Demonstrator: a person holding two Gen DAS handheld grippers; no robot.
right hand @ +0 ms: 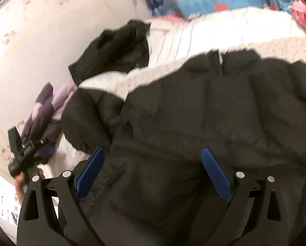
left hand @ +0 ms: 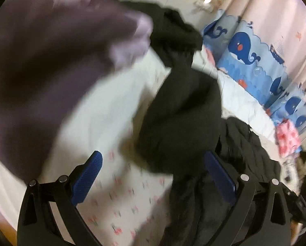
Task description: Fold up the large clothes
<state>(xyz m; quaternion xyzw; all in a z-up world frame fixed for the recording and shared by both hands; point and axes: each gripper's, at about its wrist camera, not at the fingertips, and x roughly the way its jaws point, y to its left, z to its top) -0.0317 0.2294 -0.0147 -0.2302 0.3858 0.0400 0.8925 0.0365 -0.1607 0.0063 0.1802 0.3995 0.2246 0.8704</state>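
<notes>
Two claws hang over the bed [right hand: 275,47], and neither has hold of anything. The left claw [left hand: 153,176] has its blue pads spread wide, with only patterned sheet and a lobe of dark cloth showing in the gap. The right claw [right hand: 153,172] is spread just as wide, directly above the black puffer jacket [right hand: 214,106], and its pads are not closed on the fabric.

From the right wrist view the jacket lies rumpled across the bed, filling the frame from 9 o'clock round to 3 o'clock, one sleeve bunched up at about 9 o'clock. Beyond it, near 11 o'clock, sits a second black garment [right hand: 120,49], and a purple garment [right hand: 48,110] lies at 9 o'clock beside the left claw's handle. In the left wrist view that purple cloth is a large blurred mass from 9 to 11 o'clock, too smeared to say whether it lies flat. A whale-print curtain [left hand: 245,49] hangs behind the bed at 2 o'clock.

By my reading the folding has not begun: the jacket is uneven and unsmoothed. The step in hand looks like choosing a grip. Next, each claw probably needs to close on a shoulder or a hem corner, so the jacket can be drawn out flat before any fold. Thick, slippery quilting may call for a deep bite.
</notes>
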